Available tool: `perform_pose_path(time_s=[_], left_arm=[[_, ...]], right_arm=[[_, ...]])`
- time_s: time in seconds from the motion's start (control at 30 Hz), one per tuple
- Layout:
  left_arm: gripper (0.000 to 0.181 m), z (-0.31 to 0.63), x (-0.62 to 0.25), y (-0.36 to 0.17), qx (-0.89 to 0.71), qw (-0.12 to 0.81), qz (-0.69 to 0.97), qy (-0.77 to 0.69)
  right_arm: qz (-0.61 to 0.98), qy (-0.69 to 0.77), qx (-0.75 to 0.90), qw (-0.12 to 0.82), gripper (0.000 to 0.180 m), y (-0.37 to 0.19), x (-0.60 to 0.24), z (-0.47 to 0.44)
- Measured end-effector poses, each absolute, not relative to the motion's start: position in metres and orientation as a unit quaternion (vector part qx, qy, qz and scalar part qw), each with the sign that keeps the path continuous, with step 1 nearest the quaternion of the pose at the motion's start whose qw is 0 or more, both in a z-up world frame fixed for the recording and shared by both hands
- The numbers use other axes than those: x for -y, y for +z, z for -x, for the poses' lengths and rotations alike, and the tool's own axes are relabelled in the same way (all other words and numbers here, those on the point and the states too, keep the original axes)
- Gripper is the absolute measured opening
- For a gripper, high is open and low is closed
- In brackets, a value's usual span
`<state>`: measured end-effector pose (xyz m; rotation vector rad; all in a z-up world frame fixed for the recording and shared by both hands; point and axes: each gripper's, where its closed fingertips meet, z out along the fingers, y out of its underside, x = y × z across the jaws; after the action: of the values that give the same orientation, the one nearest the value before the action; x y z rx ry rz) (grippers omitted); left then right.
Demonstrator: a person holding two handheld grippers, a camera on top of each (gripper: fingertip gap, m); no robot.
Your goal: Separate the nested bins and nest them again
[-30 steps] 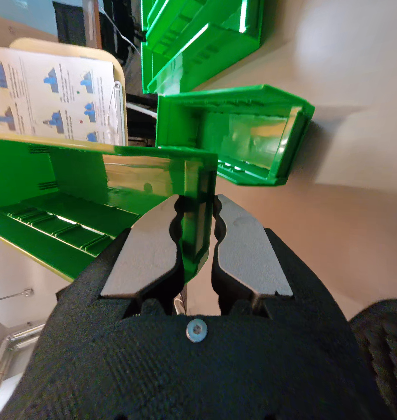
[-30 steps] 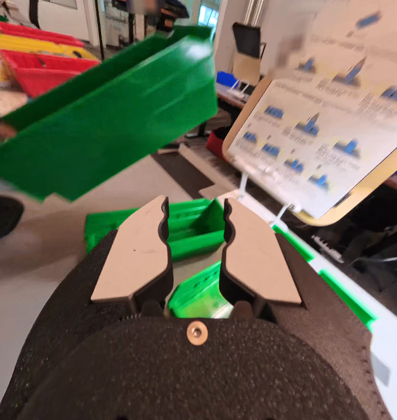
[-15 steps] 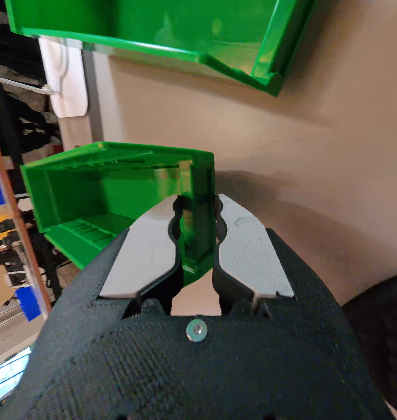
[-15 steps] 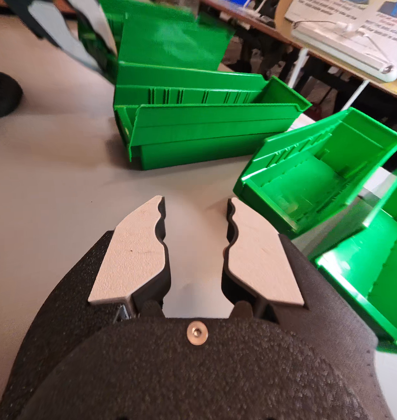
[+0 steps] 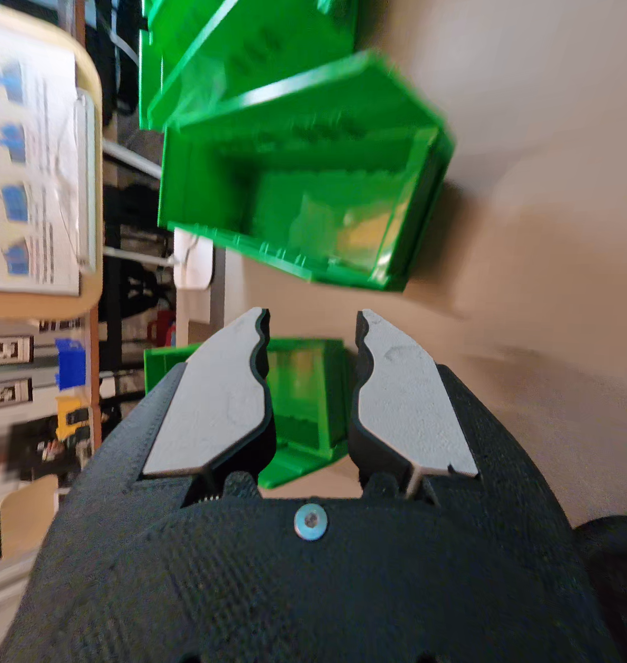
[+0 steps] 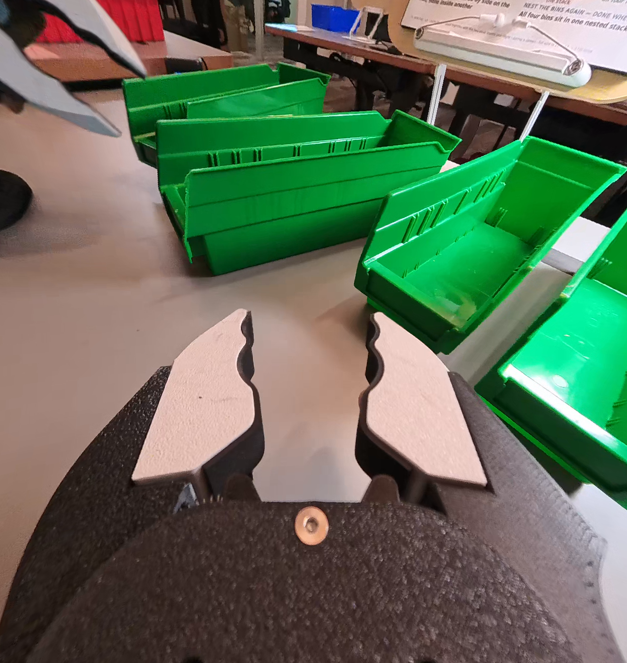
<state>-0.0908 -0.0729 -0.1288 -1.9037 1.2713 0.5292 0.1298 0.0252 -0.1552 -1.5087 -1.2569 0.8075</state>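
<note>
- We count four green bins on the bench (image 6: pixel 89 305): far bin (image 6: pixel 211 89), long bin (image 6: pixel 304 201), third bin (image 6: pixel 477 251), and right bin (image 6: pixel 592 376), cut off by the frame edge
- right hand-held gripper (image 6: pixel 310 323) spread, empty; left hand-held gripper (image 5: pixel 312 319) spread, empty; left view blurred, so bin edges are hard to make out
</note>
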Motion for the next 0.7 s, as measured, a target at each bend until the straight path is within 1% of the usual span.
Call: perform_pose_path(time_s=[0.07,0.13,0.2,0.3,0.33,0.37,0.5,0.7], left_arm=[[0.05,0.055,0.075,-0.134,-0.524,0.377,0.74,0.188],[0.055,0.033,0.071,-0.156,-0.546,0.336,0.744,0.186],[0.054,0.024,0.058,-0.18,-0.56,0.298,0.748,0.197],[0.047,0.027,0.033,-0.206,-0.553,0.254,0.765,0.212],[0.04,0.026,0.028,-0.213,-0.548,0.244,0.773,0.207],[0.03,0.024,0.02,-0.215,-0.538,0.249,0.777,0.21],[0.03,0.022,-0.012,-0.214,-0.499,0.271,0.796,0.208],[0.03,0.03,-0.046,-0.215,-0.486,0.275,0.8,0.219]], right_arm=[[0.622,0.336,0.513,0.487,0.06,-0.155,-0.028,-0.128],[0.622,0.334,0.514,0.488,0.06,-0.155,-0.029,-0.128],[0.622,0.329,0.513,0.491,0.059,-0.157,-0.03,-0.13],[0.625,0.334,0.506,0.491,0.058,-0.158,-0.032,-0.135],[0.626,0.338,0.502,0.492,0.058,-0.157,-0.032,-0.136],[0.626,0.342,0.498,0.494,0.057,-0.156,-0.033,-0.137],[0.627,0.361,0.485,0.492,0.056,-0.152,-0.038,-0.14],[0.626,0.37,0.483,0.488,0.055,-0.153,-0.037,-0.139]])
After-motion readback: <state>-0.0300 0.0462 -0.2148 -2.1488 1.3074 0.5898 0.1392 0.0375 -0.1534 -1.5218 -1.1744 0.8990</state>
